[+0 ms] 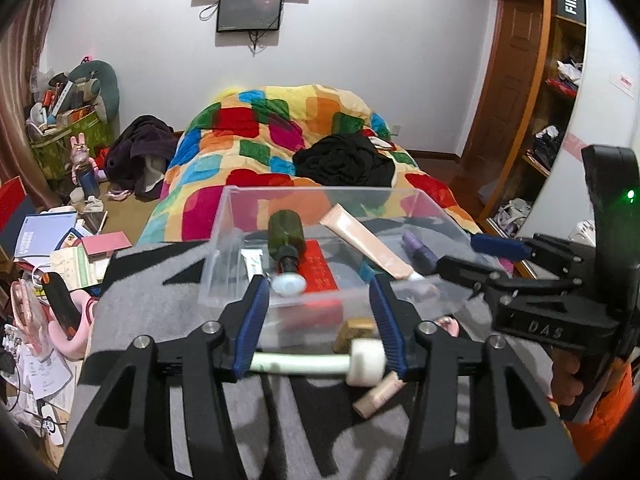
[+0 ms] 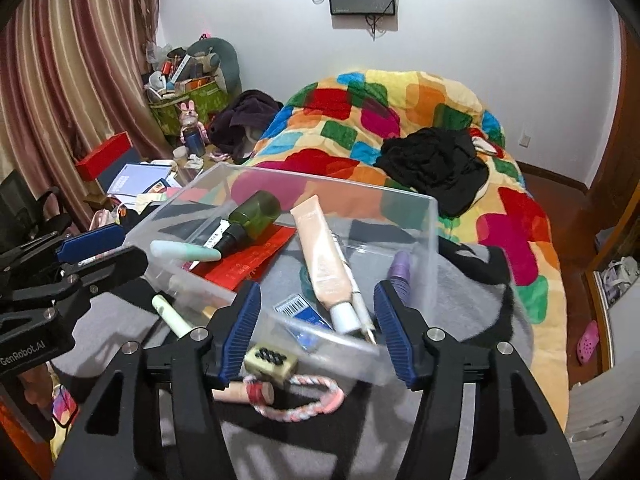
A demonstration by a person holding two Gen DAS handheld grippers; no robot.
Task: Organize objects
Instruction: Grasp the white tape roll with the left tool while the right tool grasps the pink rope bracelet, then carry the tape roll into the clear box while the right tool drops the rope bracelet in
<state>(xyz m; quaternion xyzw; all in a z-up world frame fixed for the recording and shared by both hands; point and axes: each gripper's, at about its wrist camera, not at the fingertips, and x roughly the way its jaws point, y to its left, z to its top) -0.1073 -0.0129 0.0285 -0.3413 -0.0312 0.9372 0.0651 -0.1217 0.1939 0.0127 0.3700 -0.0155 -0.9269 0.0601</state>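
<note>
- At far left you have the pink striped curtain (image 2: pixel 60 80), with a red box (image 2: pixel 105 155) and loose papers (image 2: pixel 136 178) on the floor below it.
- A green bag (image 2: pixel 188 106) stuffed with clutter stands in the corner by the white wall.
- Your left claw (image 1: pixel 318 328) is spread open; a pale green tube (image 1: pixel 304 362) with a white cap lies across the gap between its pads, untouched by either.
- The clear plastic bin (image 2: pixel 430 240) rests on a grey and black blanket (image 2: pixel 480 280) at the foot of the bed. It holds a dark green bottle (image 2: pixel 254 212), a peach tube (image 2: pixel 322 256) and a red packet (image 2: pixel 248 262).
- Your right claw (image 2: pixel 318 330) is also spread open at the bin's near wall, over a combination lock (image 2: pixel 272 362) and a braided pink cord (image 2: pixel 320 398) on the blanket.
- The multicoloured quilt (image 2: pixel 400 100) carries a black garment (image 2: pixel 436 164).
- Wooden shelving (image 1: pixel 560 92) stands at far right.
</note>
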